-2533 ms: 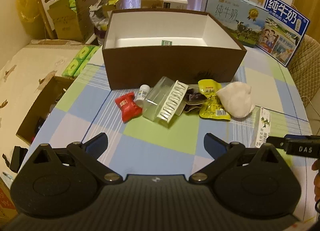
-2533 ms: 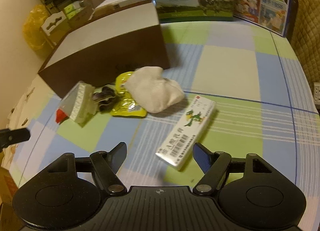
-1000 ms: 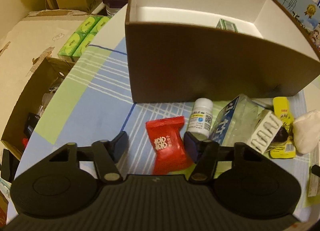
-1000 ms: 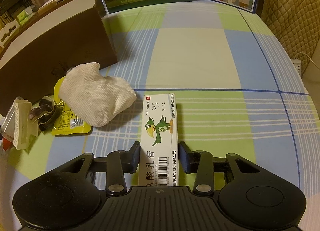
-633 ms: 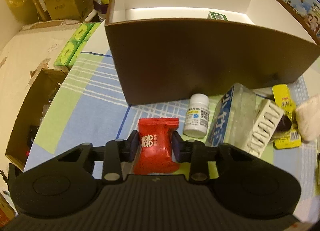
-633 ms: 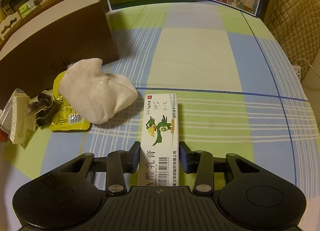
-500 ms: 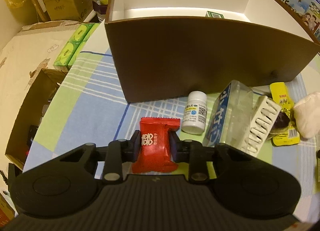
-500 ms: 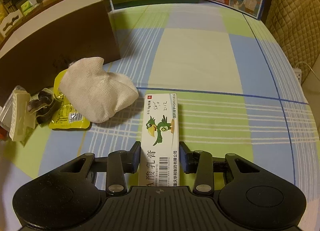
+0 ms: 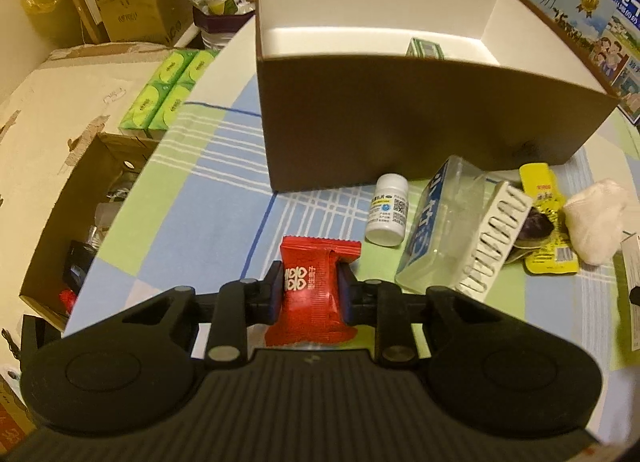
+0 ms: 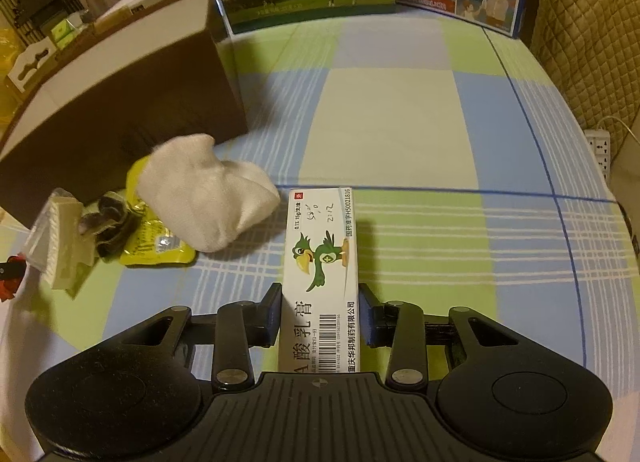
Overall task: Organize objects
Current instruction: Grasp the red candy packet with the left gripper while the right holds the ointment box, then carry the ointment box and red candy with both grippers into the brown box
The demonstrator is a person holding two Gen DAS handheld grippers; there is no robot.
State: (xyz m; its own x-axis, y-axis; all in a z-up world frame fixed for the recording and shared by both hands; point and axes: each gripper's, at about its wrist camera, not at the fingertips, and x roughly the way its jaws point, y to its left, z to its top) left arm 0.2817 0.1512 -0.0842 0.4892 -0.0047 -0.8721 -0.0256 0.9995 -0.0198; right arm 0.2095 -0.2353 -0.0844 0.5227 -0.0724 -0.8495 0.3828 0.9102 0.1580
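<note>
Two grippers: each closed on one item.
Left gripper (image 9: 310, 286): jaws clamped on the red candy packet (image 9: 314, 290), lower centre of its frame.
Right gripper (image 10: 320, 312): pads pressing the white ointment carton (image 10: 322, 270), centre frame.
Brown box (image 9: 400, 130): upper centre, behind the white pill bottle (image 9: 389, 208).
Checked tablecloth (image 10: 400, 122): under everything.
</note>
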